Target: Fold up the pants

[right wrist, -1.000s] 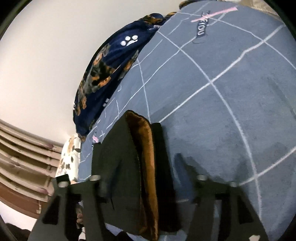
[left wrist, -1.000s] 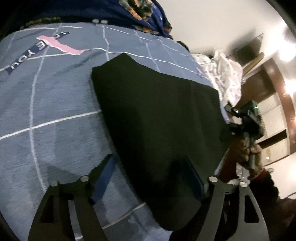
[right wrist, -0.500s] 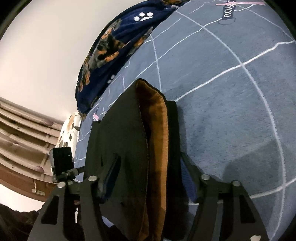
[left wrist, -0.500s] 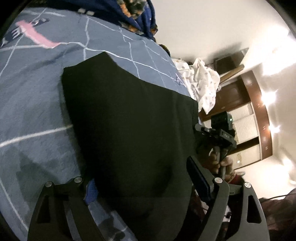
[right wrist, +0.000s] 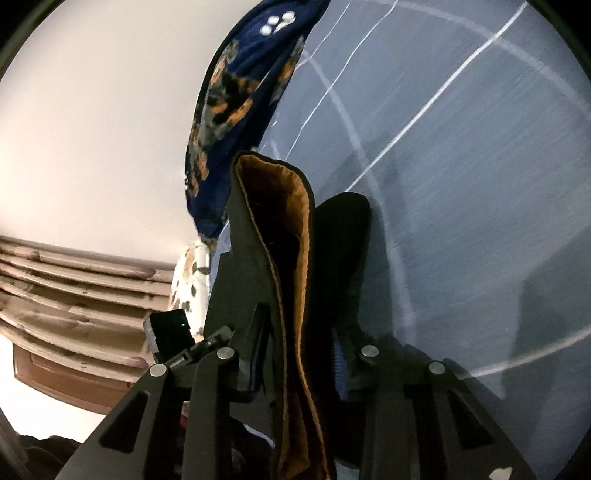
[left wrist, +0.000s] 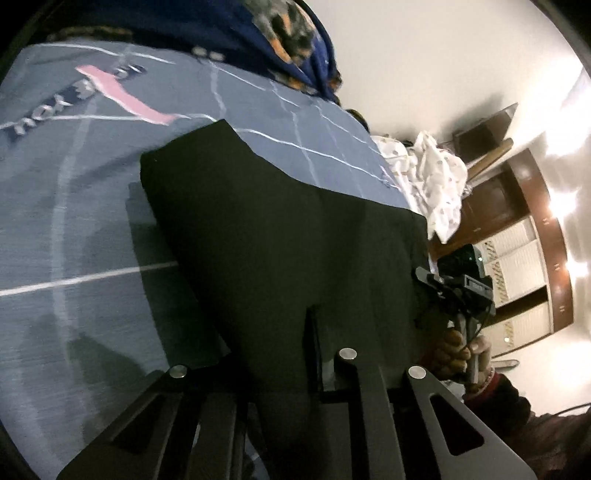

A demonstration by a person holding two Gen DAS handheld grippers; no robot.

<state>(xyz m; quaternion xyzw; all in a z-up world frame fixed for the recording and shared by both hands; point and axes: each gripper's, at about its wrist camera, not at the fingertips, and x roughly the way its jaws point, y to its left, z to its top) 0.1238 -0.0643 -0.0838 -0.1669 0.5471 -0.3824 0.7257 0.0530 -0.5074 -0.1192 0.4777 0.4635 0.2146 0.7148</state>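
1. We have the black pants (left wrist: 280, 236) lying flat on the blue bedspread (left wrist: 74, 221), already folded lengthwise, one end reaching toward the dark pillow (left wrist: 273, 33) at the head.
2. Our left gripper (left wrist: 314, 354) is clamped tight on the near edge of the pants; its jaws have just closed and the cloth sits pinched between them.
3. Our right gripper (right wrist: 299, 347) is at the waistband, where the brown lining (right wrist: 291, 221) shows. Its jaws have just been closing and now stand narrow around the thick band, with cloth filling the gap; it looks like a grip.
4. From the left wrist view we see the right gripper at the far edge of the pants, so both hold the same end.
5. We judge this the grasping step before the crosswise fold.
6. Next, both ends call for an even lift and a carry toward the far end, kept level so the layers stay aligned.
7. A loose right grip could let the heavy waistband slip.
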